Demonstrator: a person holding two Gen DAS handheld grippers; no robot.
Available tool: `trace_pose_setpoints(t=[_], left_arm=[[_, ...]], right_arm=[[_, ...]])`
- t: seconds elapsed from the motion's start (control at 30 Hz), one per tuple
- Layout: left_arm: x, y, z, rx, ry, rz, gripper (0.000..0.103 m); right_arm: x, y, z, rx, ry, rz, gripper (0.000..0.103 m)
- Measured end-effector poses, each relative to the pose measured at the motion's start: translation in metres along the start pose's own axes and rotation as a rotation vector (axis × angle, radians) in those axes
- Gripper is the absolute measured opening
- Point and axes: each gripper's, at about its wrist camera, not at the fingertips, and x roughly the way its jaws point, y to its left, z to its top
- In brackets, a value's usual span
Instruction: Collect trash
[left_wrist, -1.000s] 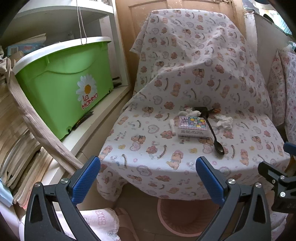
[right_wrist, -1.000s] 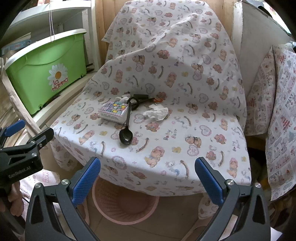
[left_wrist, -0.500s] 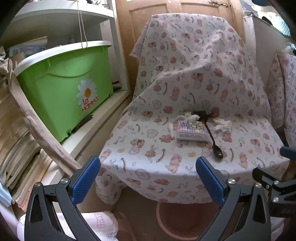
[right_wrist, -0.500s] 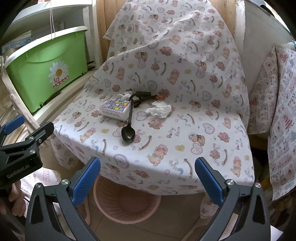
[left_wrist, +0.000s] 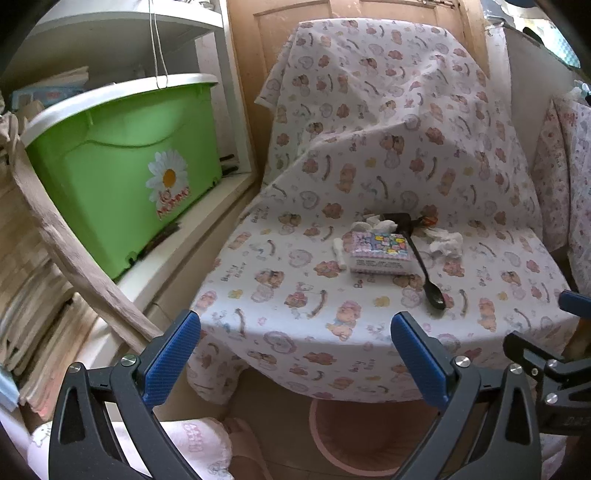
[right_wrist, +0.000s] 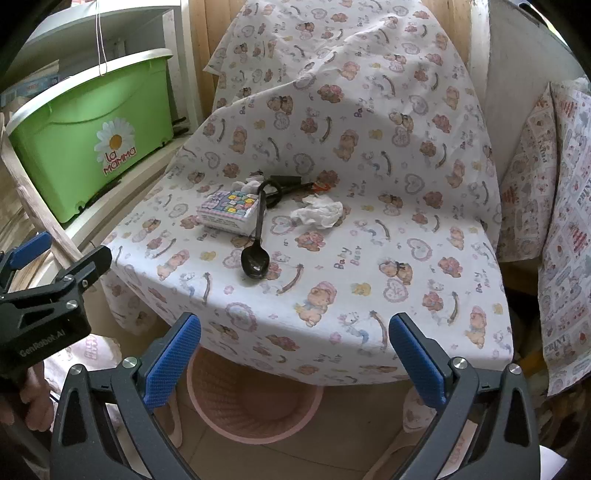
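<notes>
Green storage bin (right_wrist: 88, 155): on shelf, far left. Left gripper (left_wrist: 295, 354): fingers spread wide, empty. Patterned tissue box (right_wrist: 227, 212): on the teddy-print cloth (right_wrist: 369, 236). Black spoon (right_wrist: 256, 251): leaning against box's right edge. Crumpled white tissue (right_wrist: 319, 216): just right of spoon. Pink wastebasket (right_wrist: 255, 402): on floor below cloth's front edge. Right gripper (right_wrist: 295, 354): fingers wide apart, empty.

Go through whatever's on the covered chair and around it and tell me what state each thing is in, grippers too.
left gripper: open, empty, short of the chair
right gripper: open, empty
crumpled tissue: lying loose on the seat, right of the spoon
black spoon: lying flat, bowl toward the seat's front edge
tissue pack: flat on the seat, beside the spoon handle
pink basket: upright on the floor, partly under the seat
green bin: upright on the shelf
</notes>
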Motion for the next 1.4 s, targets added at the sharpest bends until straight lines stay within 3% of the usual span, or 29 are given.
trace_pose_setpoints(t=[0.37, 0.5, 0.67, 0.83, 1.03, 1.13, 1.27, 1.4], left_arm=[[0.023, -0.008, 0.002, 0.023, 0.091, -0.014, 0.101], [0.029, -0.01, 0.031, 0.074, 0.13, -0.1, 0.091], [0.043, -0.018, 0.068, 0.142, 0.11, -0.063, 0.089], [0.062, -0.012, 0.092, 0.133, 0.101, -0.041, 0.093], [0.086, 0.002, 0.083, 0.114, 0.147, -0.021, 0.098], [0.096, 0.009, 0.079, 0.078, 0.204, -0.023, 0.098], [0.093, 0.015, 0.079, 0.061, 0.187, -0.013, 0.102], [0.097, 0.009, 0.076, 0.075, 0.196, -0.022, 0.102]], right_arm=[[0.01, -0.009, 0.003, 0.018, 0.044, 0.03, 0.101], [0.005, -0.02, 0.018, -0.024, 0.04, 0.015, 0.096], [0.016, -0.034, 0.049, -0.018, 0.092, 0.067, 0.078], [0.049, -0.023, 0.062, -0.037, 0.14, 0.155, 0.067], [0.081, -0.015, 0.065, 0.031, 0.157, 0.267, 0.055], [0.093, -0.007, 0.075, 0.033, 0.132, 0.274, 0.055], [0.111, 0.0, 0.084, 0.058, 0.147, 0.3, 0.043], [0.128, 0.011, 0.087, 0.015, 0.171, 0.258, 0.034]])
